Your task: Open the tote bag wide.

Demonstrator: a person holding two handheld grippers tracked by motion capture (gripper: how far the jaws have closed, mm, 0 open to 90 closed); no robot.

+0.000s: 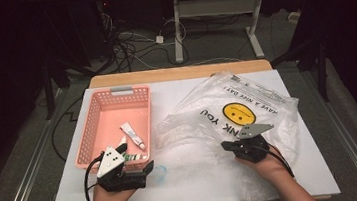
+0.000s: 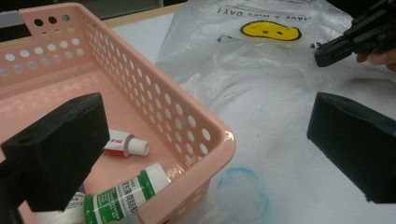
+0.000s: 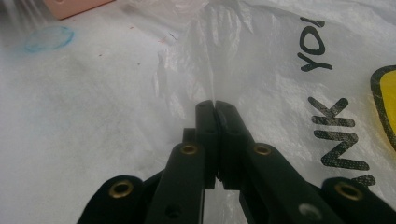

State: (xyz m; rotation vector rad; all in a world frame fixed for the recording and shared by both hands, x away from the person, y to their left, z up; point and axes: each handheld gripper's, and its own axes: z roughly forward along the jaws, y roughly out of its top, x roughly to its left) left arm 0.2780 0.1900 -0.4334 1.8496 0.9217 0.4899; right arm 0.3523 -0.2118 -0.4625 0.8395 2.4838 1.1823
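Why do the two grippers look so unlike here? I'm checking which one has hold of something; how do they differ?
The right gripper is shut on the plastic bag; the left gripper stands wide open, holding nothing. The right is over the bag; the left sits at the pink basket corner. Both have black jaws.

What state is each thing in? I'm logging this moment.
plastic bag: crumpled flat on the table, a fold pinched.
right gripper: shut on the plastic bag.
left gripper: open, holding nothing, at the basket's near corner.
pink basket: upright, holding tubes.
green-and-white tube: lying down, capped.
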